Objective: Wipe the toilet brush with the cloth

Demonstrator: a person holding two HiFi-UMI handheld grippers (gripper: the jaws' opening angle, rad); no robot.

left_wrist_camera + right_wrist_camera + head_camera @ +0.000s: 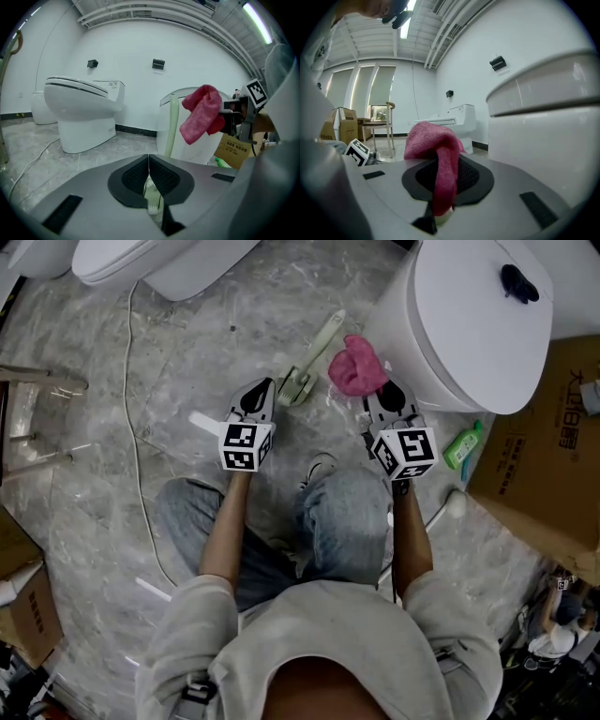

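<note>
My left gripper (265, 390) has its fingers closed on the lower end of the toilet brush (321, 345); in the left gripper view a pale green, toothed part is pinched between them. From there the handle runs up and to the right in the head view, towards the toilet (469, 324). My right gripper (386, 390) has its fingers clamped on the pink cloth (356, 367), which bunches out ahead of them. The cloth sits just right of the handle, about level with its middle; I cannot tell if they touch. So the wipe falls to the right side: I judge it needs a short push left onto the handle, then strokes along that diagonal axis.
</note>
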